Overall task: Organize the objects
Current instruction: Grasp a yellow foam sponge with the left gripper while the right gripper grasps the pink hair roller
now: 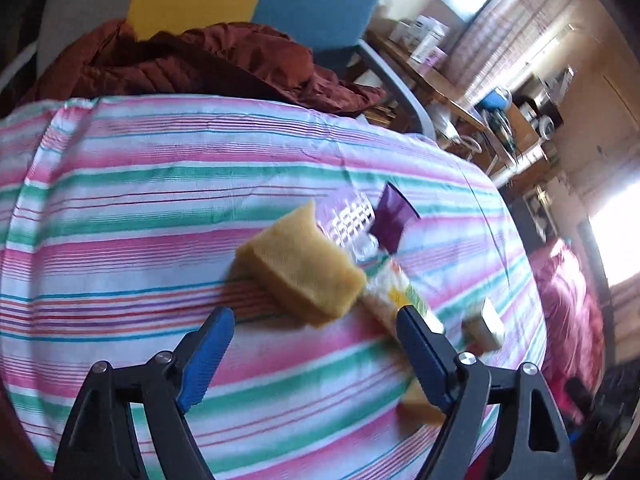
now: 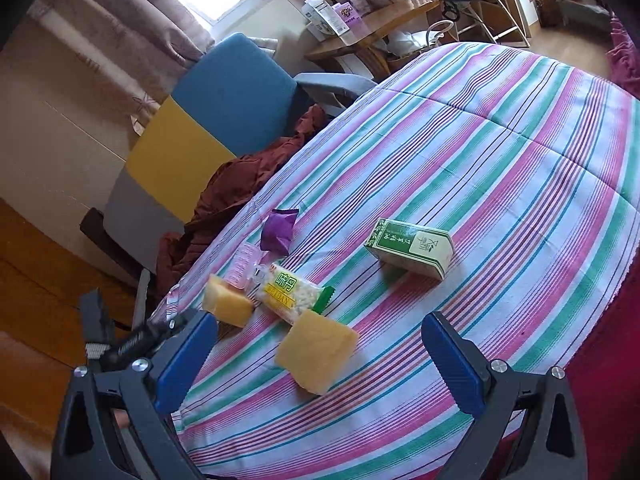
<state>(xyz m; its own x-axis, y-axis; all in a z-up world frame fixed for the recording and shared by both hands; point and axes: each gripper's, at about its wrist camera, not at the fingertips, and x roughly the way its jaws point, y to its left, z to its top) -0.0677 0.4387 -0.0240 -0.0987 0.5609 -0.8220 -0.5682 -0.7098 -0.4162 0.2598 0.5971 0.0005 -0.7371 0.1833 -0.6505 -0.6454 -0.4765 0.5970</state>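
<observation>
Striped cloth (image 1: 120,200) covers the table in the left wrist view, where the left tool (image 1: 314,334) hangs wide and empty just short of a yellow sponge (image 1: 300,270). Touching that sponge's far side lie a snack packet (image 1: 396,288) and a purple wrapper (image 1: 392,216).

From the right wrist view, the right tool (image 2: 320,344) gapes wide, empty, near a second sponge (image 2: 316,350). Beyond that sponge sits a green box (image 2: 412,248), apart.
</observation>
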